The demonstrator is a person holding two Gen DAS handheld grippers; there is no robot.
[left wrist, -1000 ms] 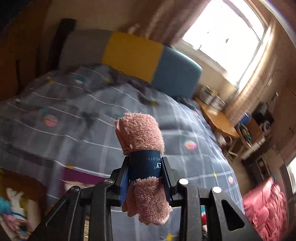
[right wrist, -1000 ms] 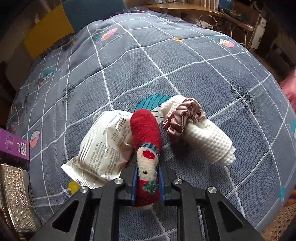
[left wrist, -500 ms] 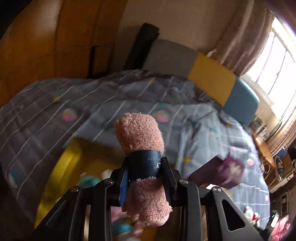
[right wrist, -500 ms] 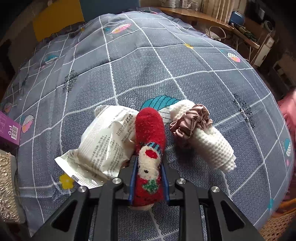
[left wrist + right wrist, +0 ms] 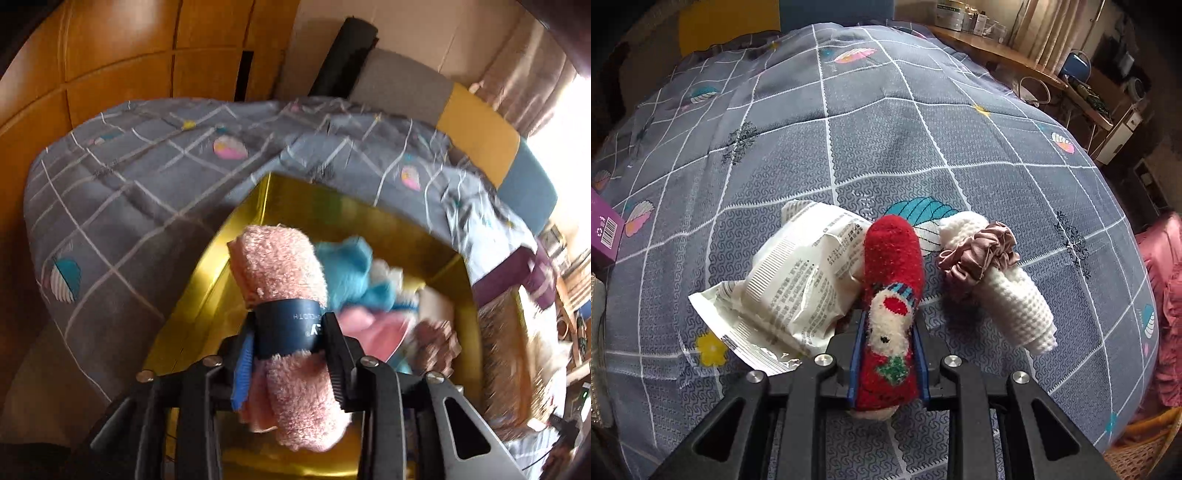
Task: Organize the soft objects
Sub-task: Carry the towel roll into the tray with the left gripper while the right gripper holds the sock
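The rolled pink fluffy towel with a dark paper band (image 5: 284,295) sits between the jaws of the left hand-held gripper (image 5: 290,354), which are opening. Its long axis points forward, and the yellow box (image 5: 207,280) of soft things lies directly below it. The right hand-held gripper (image 5: 888,354) clamps the red Christmas sock (image 5: 892,280) on the grey checked bed cover (image 5: 886,129).

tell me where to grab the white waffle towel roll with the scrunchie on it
Grip the white waffle towel roll across its bare lower half, fingers either side of its long axis, coming from above. The mauve scrunchie bunches around the upper end; the lower half is clear and even.
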